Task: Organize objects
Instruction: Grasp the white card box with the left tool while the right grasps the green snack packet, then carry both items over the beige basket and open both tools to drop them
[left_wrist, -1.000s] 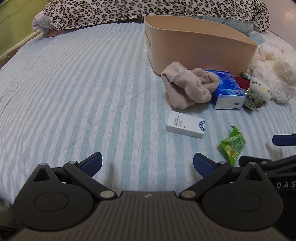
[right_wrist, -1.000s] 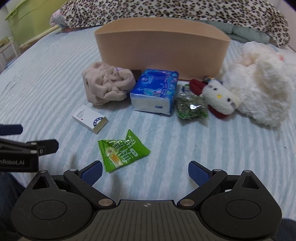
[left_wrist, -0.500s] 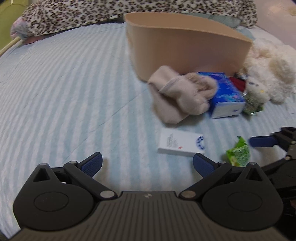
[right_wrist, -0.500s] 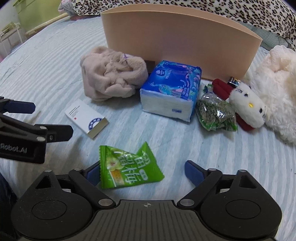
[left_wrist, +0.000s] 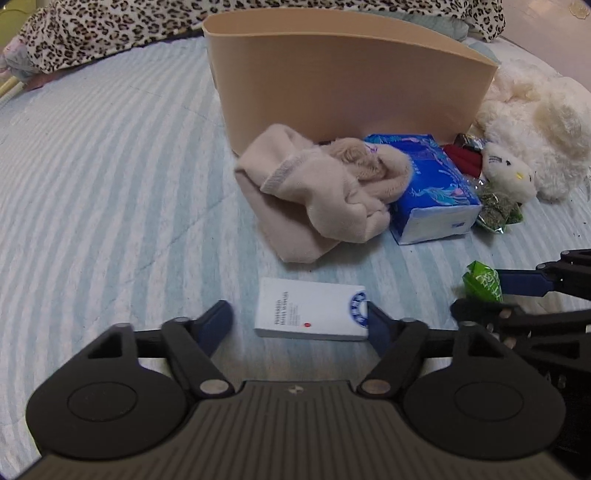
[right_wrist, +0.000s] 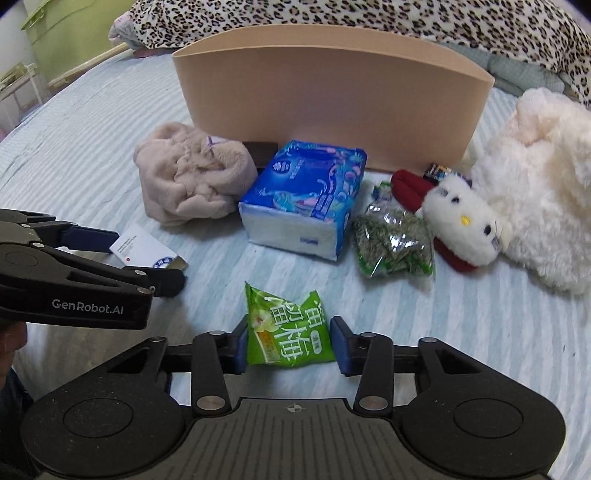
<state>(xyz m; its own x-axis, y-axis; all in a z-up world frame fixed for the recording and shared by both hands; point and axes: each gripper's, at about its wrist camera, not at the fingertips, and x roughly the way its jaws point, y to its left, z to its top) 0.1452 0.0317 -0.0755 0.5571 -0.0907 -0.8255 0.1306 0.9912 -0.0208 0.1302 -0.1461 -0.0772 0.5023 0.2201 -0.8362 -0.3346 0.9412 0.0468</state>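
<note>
A white card box (left_wrist: 312, 314) lies flat on the striped bed between the fingers of my left gripper (left_wrist: 299, 323). The jaws are open around it, with a gap on the left side. It also shows in the right wrist view (right_wrist: 146, 249). My right gripper (right_wrist: 290, 343) has closed in on a green snack packet (right_wrist: 286, 330), with both pads at its edges. The packet shows in the left wrist view (left_wrist: 482, 280). A tan storage bin (right_wrist: 332, 99) stands behind the pile.
In front of the bin lie a beige cloth bundle (right_wrist: 192, 177), a blue tissue pack (right_wrist: 306, 195), a clear bag of dried greens (right_wrist: 391, 243), a white cat plush (right_wrist: 465, 225) and a big white plush (right_wrist: 546, 177). A leopard blanket (right_wrist: 369, 18) lies behind.
Both grippers moved forward and down. The left one came around the white box. The right one narrowed its jaws onto the green packet.
</note>
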